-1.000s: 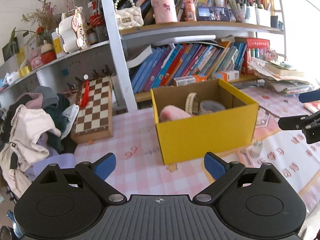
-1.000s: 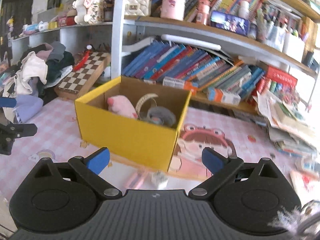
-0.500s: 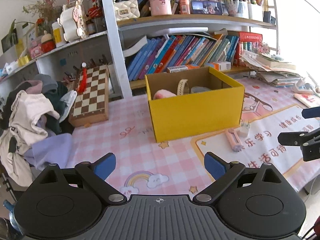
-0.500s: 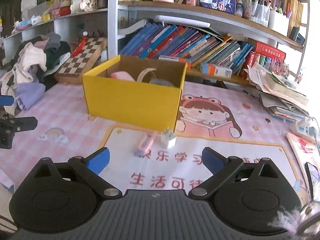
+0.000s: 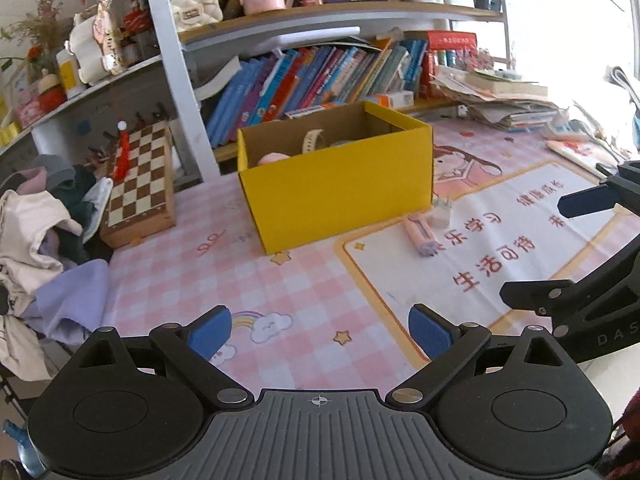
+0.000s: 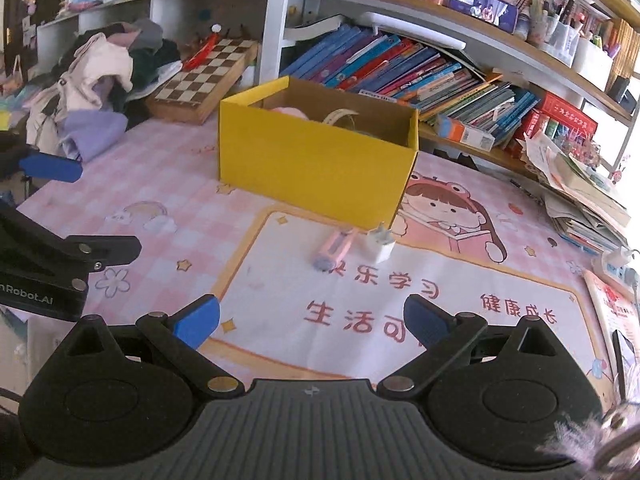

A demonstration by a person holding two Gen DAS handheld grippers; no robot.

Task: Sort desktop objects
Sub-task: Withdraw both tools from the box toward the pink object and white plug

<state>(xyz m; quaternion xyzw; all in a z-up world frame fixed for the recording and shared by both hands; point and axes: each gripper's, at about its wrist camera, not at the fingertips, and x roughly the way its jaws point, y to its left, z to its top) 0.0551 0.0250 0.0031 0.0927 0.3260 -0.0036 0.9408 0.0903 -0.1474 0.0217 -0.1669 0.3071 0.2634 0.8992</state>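
Two loose items are left outside the yellow box (image 6: 316, 160): a pink tube-like object (image 6: 334, 249) and a small white plug-like cube (image 6: 381, 245), lying just beside each other on the printed mat (image 6: 400, 304), close against the box's near wall toward the middle of the tabletop (image 5: 180, 280). Inside the box a pink soft item (image 5: 274, 158) and a cream band (image 5: 310, 142) can be made out; the rest of its contents is hidden by the wall.

Both grippers are held with the jaws spread wide and nothing between them. The left gripper (image 5: 320, 330) is kept back over the checked cloth near the front edge of the tabletop, and the right gripper (image 6: 312, 318) is kept over the mat, well apart from the two items.

Several slips are judged possible. Because the tube and the cube lie so close together, one could be knocked aside while the other is approached. The tube looks round, so it might be rolled away if only one finger is touched to it. A grasp made tight against the box wall could be blocked, or the light box pushed toward the bookshelf (image 6: 420, 64). A collision between the two grippers is also conceivable if both are brought to the same spot.
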